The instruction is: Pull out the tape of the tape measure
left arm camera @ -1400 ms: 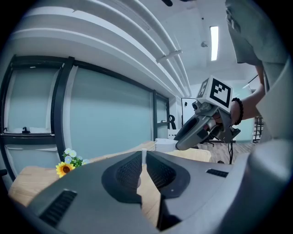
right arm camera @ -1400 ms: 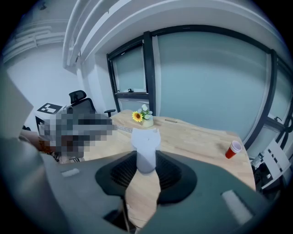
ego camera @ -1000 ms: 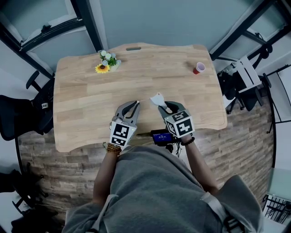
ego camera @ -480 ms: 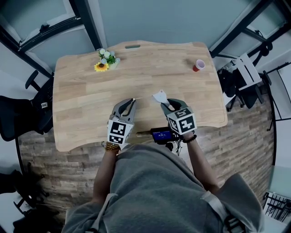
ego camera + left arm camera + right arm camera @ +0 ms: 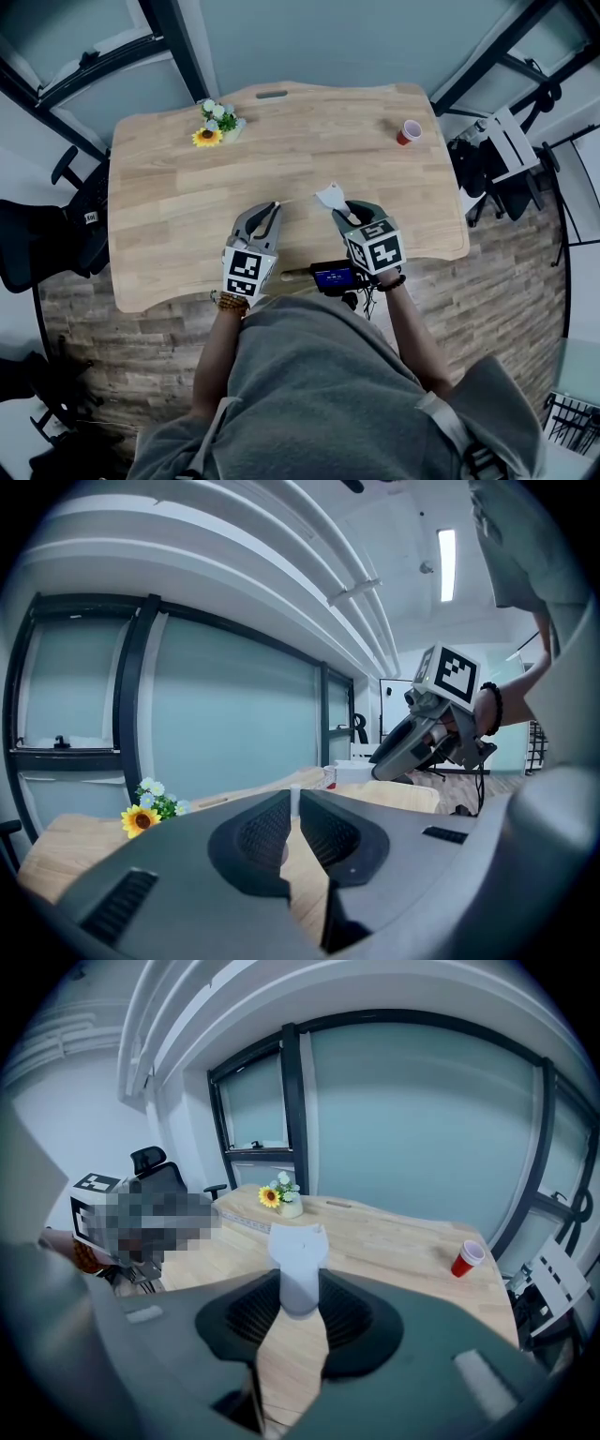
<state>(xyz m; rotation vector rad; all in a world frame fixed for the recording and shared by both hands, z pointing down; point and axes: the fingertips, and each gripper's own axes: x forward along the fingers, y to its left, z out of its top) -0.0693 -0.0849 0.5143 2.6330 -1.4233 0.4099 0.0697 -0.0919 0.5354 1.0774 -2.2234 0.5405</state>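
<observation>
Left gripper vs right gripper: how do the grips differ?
Left gripper: jaws nearly together, pinching the thin tape end; right gripper: jaws wider, clamped on the white tape measure case. Left gripper points nearly level; right gripper tilts down at the table. Both hold the same tape measure.

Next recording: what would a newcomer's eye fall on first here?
Two hand-held grippers near the table's front edge stand out: the right gripper is clamped on a white tape measure, and the left gripper pinches the thin tape end. Farther back on the wooden table, a sunflower bouquet sits at far left and a red cup at far right.
</observation>
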